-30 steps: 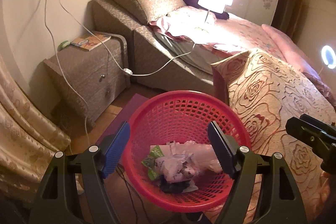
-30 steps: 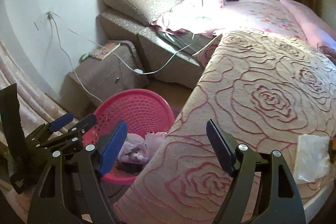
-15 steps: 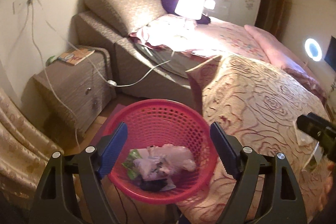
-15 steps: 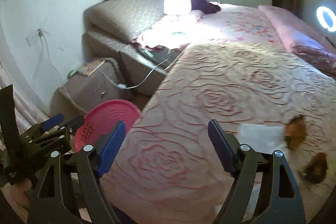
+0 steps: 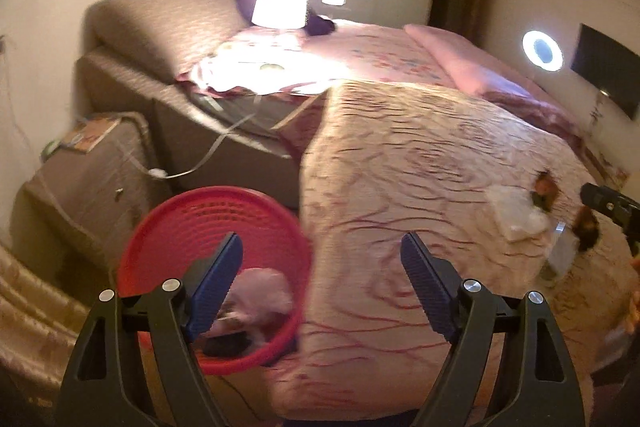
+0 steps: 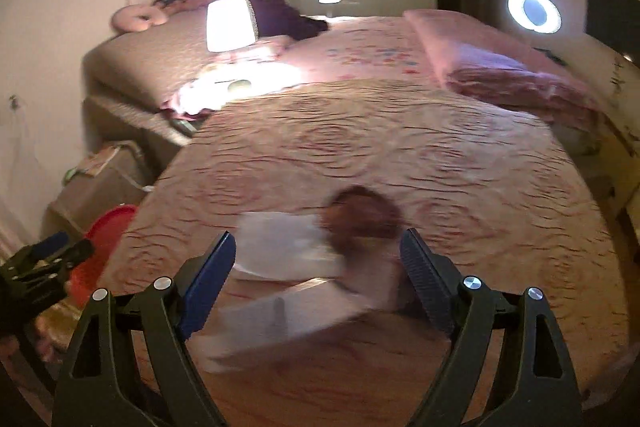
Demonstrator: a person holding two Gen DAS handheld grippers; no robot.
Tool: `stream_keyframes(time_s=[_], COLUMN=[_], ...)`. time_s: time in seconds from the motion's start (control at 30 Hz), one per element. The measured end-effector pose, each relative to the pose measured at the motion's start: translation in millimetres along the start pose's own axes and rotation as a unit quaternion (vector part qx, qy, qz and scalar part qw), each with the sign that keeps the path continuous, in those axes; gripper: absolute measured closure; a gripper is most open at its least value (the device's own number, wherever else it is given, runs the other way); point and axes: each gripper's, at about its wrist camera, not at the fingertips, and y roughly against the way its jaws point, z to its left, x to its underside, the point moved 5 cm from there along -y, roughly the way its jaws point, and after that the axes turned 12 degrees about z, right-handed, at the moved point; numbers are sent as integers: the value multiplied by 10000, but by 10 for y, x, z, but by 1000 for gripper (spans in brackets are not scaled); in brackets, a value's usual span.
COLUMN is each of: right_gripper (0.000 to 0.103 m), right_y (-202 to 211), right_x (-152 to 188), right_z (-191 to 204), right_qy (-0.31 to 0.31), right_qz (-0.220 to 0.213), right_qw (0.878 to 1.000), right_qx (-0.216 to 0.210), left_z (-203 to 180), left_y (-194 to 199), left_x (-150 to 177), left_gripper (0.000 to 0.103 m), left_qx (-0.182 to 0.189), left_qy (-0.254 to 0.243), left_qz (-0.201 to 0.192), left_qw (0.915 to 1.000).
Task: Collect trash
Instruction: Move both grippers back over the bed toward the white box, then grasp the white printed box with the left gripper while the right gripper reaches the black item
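Observation:
A red mesh basket (image 5: 192, 223) stands on the floor beside the bed, with crumpled wrappers (image 5: 264, 293) in it. It shows at the left edge of the right wrist view (image 6: 108, 227). On the rose-patterned bedspread lie white paper (image 6: 280, 247), a brown scrap (image 6: 362, 215) and a flat white sheet (image 6: 296, 315), blurred. In the left wrist view they lie at the far right: white paper (image 5: 516, 213), brown bits (image 5: 546, 187). My right gripper (image 6: 318, 267) is open just above this trash. My left gripper (image 5: 320, 275) is open and empty over the basket's edge.
A bedside cabinet (image 5: 84, 179) with a book stands left of the basket, with a white cable (image 5: 192, 167) trailing across. A lit lamp (image 5: 280, 3) stands on the bed near the pillows. A curtain (image 5: 28, 307) hangs at the lower left. A ring light (image 6: 534, 11) glows at the right.
Both grippers have swung right, from over the basket towards the bed. The trash on the bedspread has come between my right gripper's fingers. Both stay open.

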Motion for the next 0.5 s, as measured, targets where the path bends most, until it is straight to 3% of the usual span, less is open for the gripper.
stream_keyframes(time_s=[0.2, 0.3, 0.5], right_gripper=[22, 22, 22], right_y=[70, 66, 70], right_x=[27, 12, 10], right_z=[-499, -617, -870], right_qy=[-427, -553, -822], right_qz=[-123, -154, -158], right_qw=[9988, 9982, 9964], right_qx=[205, 184, 128], left_z=[-641, -1047, -1559], left_y=[8, -35, -242], left_x=[-27, -31, 3], left_gripper=[25, 25, 25], left_qx=[530, 893, 1100], left_qy=[-717, -1224, -1836], left_qz=[37, 171, 444], left_qw=[9960, 9883, 9758])
